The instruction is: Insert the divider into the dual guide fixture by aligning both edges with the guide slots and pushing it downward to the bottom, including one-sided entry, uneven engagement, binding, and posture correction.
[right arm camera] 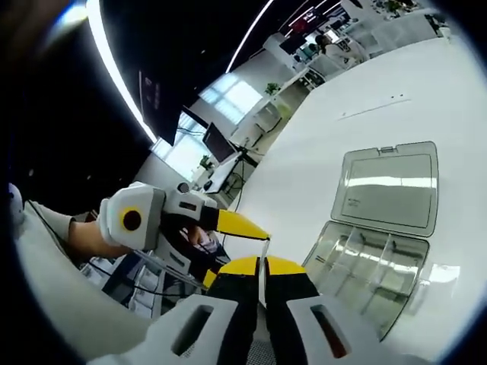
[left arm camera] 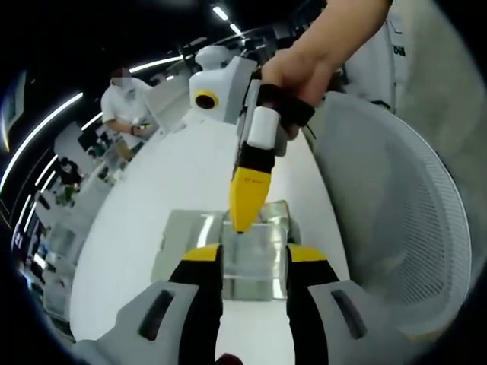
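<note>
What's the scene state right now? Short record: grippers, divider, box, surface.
left gripper: jaws open, clear box seen between them
right gripper: jaws closed on a thin clear divider
box state: lid open and laid flat; partitions already inside
divider status: held off to the side, not yet in the box
table: white

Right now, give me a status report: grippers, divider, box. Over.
Left gripper open, facing the clear box. Right gripper shut on the divider, not yet in. Lid open, nothing blocking.
</note>
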A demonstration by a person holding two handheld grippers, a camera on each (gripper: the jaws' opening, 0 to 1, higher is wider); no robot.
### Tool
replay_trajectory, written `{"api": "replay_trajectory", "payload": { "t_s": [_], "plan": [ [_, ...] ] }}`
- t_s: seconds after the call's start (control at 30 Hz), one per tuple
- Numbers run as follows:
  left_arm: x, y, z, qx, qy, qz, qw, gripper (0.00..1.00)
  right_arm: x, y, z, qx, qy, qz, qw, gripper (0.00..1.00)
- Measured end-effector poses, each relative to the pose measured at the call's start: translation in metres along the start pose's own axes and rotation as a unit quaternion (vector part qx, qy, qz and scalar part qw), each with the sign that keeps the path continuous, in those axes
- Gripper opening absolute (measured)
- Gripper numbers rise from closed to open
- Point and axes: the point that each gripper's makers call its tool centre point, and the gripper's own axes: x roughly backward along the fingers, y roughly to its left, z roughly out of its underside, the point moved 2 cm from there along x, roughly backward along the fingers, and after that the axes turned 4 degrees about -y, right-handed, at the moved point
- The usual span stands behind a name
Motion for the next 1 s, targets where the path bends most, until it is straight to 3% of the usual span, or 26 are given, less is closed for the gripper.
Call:
{"api": "replay_trajectory", "payload": {
  "t_s": [0.27,0.33,0.43,0.53,0.6,0.63,0.7,0.8,0.9,0.93,0.97,1.0],
  "plan": [
    [0.0,0.001,0.002,0.013,0.001,-0.008,0.9999,0.31,0.001,-0.001,-0.001,0.002,-0.005,0.005,1.0,0.0],
    [0.0,0.002,0.003,0.02,0.004,-0.015,0.9997,0.34,0.002,-0.004,-0.003,0.014,-0.011,0.02,0.9996,0.0],
    [0.0,0.008,0.007,0.047,0.015,-0.039,0.998,0.39,0.005,-0.008,-0.008,0.01,-0.022,0.039,0.999,0.0],
    [0.001,0.012,0.007,0.089,0.008,-0.058,0.9943,0.39,0.008,-0.011,-0.011,0.012,-0.031,0.05,0.9982,0.0],
    [0.0,0.015,0.011,0.129,0.016,-0.072,0.9889,0.39,0.009,-0.013,-0.012,0.016,-0.035,0.057,0.9976,0.0],
    [-0.002,0.014,0.01,0.163,0.01,-0.074,0.9837,0.4,0.009,-0.013,-0.013,0.015,-0.037,0.06,0.9974,0.0],
    [-0.005,0.015,0.008,0.195,0.0,-0.084,0.9772,0.43,0.009,-0.014,-0.013,0.018,-0.039,0.065,0.9969,0.0],
    [-0.01,0.013,0.008,0.274,-0.008,-0.096,0.957,0.49,0.01,-0.015,-0.014,0.022,-0.047,0.076,0.9957,0.0],
    [-0.014,0.013,0.009,0.323,-0.014,-0.107,0.9403,0.51,0.01,-0.016,-0.014,0.026,-0.052,0.083,0.9948,0.0],
    [-0.016,0.012,0.009,0.347,-0.017,-0.109,0.9312,0.51,0.011,-0.016,-0.015,0.027,-0.055,0.085,0.9945,0.0],
    [-0.017,0.011,0.009,0.361,-0.019,-0.111,0.9257,0.51,0.01,-0.016,-0.015,0.027,-0.057,0.085,0.9945,0.0],
    [-0.018,0.011,0.009,0.364,-0.021,-0.112,0.9244,0.51,0.01,-0.016,-0.015,0.027,-0.057,0.086,0.9943,0.0]
  ]
}}
